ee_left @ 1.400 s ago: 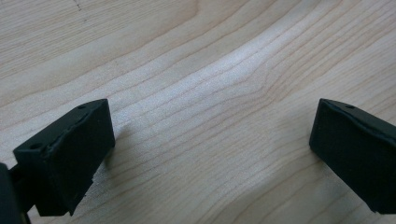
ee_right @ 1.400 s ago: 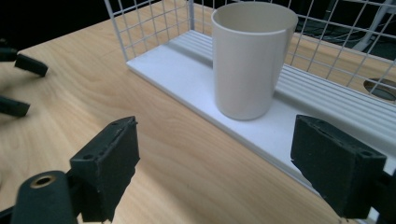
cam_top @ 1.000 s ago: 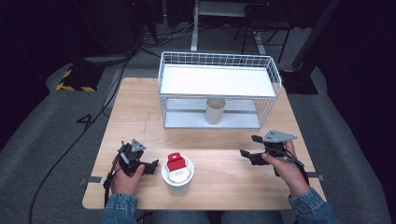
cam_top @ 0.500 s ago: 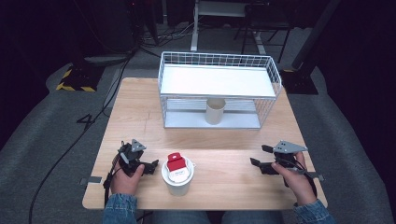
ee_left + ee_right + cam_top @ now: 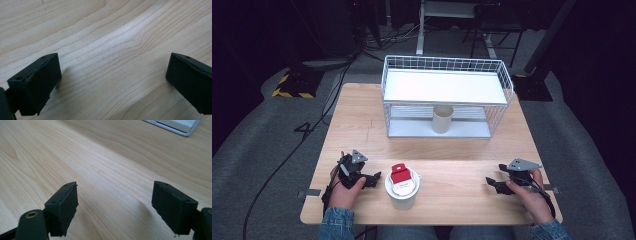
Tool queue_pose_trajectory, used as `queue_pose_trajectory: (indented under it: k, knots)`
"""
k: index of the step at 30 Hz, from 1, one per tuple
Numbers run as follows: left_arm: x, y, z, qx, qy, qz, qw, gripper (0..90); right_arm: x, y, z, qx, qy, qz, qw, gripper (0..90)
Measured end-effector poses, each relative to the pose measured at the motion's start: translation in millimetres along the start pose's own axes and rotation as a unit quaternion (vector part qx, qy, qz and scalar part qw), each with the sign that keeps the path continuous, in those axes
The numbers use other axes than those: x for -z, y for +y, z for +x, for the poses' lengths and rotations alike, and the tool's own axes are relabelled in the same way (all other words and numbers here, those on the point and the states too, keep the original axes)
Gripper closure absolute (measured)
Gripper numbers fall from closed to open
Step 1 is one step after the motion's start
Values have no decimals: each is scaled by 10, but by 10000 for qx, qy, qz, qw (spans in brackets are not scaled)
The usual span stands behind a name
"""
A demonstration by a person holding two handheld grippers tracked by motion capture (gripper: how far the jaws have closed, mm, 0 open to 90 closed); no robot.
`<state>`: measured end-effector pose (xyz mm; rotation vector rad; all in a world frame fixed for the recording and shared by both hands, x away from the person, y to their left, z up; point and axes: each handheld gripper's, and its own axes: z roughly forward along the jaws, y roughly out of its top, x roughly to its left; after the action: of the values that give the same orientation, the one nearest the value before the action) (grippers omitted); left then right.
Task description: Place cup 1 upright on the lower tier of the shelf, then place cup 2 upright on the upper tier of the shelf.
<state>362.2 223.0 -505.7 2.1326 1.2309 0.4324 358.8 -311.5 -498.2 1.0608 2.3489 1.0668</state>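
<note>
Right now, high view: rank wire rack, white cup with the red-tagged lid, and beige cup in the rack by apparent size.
1. wire rack, largest by far.
2. white cup.
3. beige cup, though it stands farther from the camera, so the gap between the cups is unsure.

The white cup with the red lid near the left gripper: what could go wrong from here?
The cup stands close to the table's near edge, so a sideways push from the left gripper beside it might tip it or slide it off. Its red lid looks raised, so jaws closing on it might slip.
</note>
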Motion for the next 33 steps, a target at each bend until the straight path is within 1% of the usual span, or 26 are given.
queue_pose_trajectory:
  k: [4,5,8,10,14,15,16,17,18,19,20,22,23,24,25,28,30,31,33]
  knots:
    - [5,-7,2,48,59,-17,10000,5,-12,-49,-35,-10,-47,34,10000,216]
    - [15,-13,-2,86,77,5,9999,6,-19,-62,-45,-19,-50,88,9999,215]
    - [29,-34,-25,175,161,-14,9997,6,-11,-67,-39,16,-65,80,9999,217]
    - [45,-53,-30,184,156,-14,9997,6,-17,-66,-52,-14,-3,98,10000,212]
    - [81,-93,-37,237,158,-43,9996,14,-20,-63,-55,1,-2,111,9999,205]
    - [104,-105,-34,240,165,-65,9996,34,-20,-64,-53,8,-9,109,9999,204]
    - [122,-118,-33,226,178,-101,9995,72,-22,-64,-53,6,-2,105,9999,202]
    - [155,-139,-31,192,164,-169,9995,129,-22,-63,-54,3,4,110,9999,201]
    - [185,-159,-33,213,113,-178,9995,184,-23,-62,-55,1,4,116,9999,199]
    - [213,-180,-34,189,63,-224,9996,178,-25,-61,-56,6,5,116,9999,198]
    - [239,-198,-40,164,62,-283,9994,147,-25,-61,-55,7,10,114,9999,198]
    - [335,-248,-54,116,38,-465,9988,168,-25,-61,-53,9,8,114,9999,198]
    - [378,-272,-67,132,11,-577,9982,155,-25,-61,-53,9,8,114,9999,198]
    - [413,-289,-72,105,13,-657,9978,157,-25,-61,-52,14,1,115,9999,197]
    - [470,-316,-90,101,1,-788,9968,156,-25,-61,-52,15,1,114,9999,197]
    - [574,-376,-149,107,-50,-1056,9943,155,-27,-59,-50,20,11,116,9999,194]
    - [651,-405,-214,35,-94,-1216,9925,155,-31,-55,-50,41,29,123,9999,190]
    - [651,-405,-214,35,-94,-1216,9925,155,-33,-54,-50,49,33,124,9999,188]
    - [752,-437,-304,-83,-191,-1402,9899,155,-36,-52,-50,51,55,121,9999,186]
